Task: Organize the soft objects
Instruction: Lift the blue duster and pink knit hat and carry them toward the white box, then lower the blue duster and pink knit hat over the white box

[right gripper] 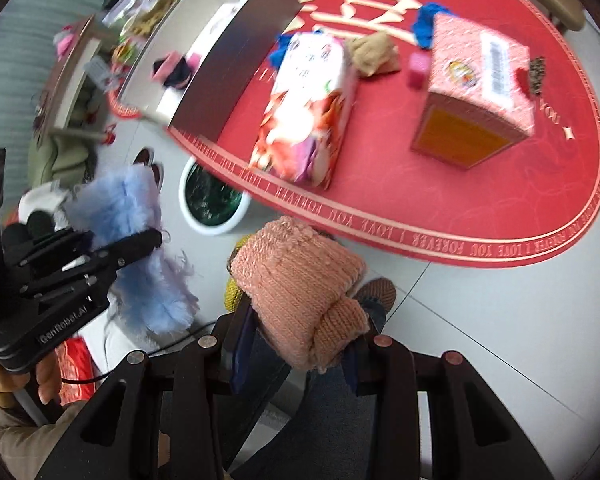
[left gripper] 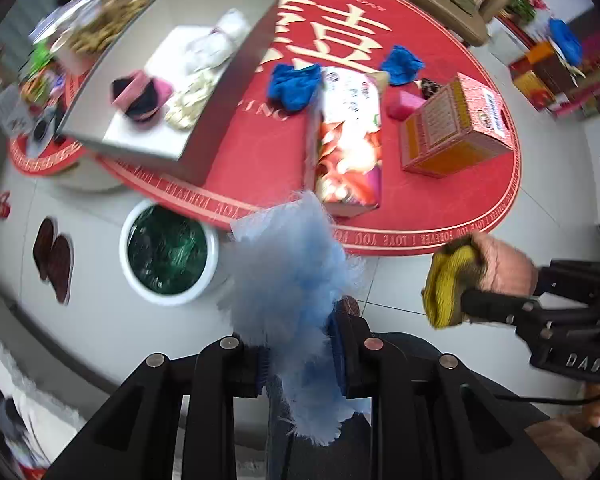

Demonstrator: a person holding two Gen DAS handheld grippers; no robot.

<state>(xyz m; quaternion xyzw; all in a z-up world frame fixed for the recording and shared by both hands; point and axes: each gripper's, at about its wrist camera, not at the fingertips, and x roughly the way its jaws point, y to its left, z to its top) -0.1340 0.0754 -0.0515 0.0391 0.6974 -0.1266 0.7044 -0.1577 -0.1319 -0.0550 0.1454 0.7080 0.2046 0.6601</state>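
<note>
Left gripper (left gripper: 300,360) points down over the pale floor, its jaws clamped on a fluffy light-blue cloth (left gripper: 288,276) that bulges up past the fingertips; ahead and to the left of it sits a white bin (left gripper: 130,240) with a green liner, and beyond that bin, on the red table mat (left gripper: 260,152), the open grey box (left gripper: 196,120) already carries a white cloth (left gripper: 216,46), a pink-and-black piece (left gripper: 140,94) and a cream one (left gripper: 190,102); straight ahead of the fingers lies a flowered tissue pack (left gripper: 350,140), a blue cloth (left gripper: 294,84) just behind its far left corner, a second blue cloth (left gripper: 402,64) further right, a pink block (left gripper: 406,104) next, and a pink-and-orange carton (left gripper: 456,128) to the right of the pack.

Over to the right gripper (right gripper: 304,344): jaws pressed on a knitted salmon-pink roll (right gripper: 296,284), a yellow knit edge (right gripper: 234,292) peeking out on its left side; off to this tool's left the other gripper shows from the side with the blue fluff in its grip; ahead, the same tissue pack, a tan sock (right gripper: 374,54) behind it, and the carton to the far right, all on the mat; in the left view the pink roll with its mustard-yellow part hangs to the right, off the mat's edge.
</note>
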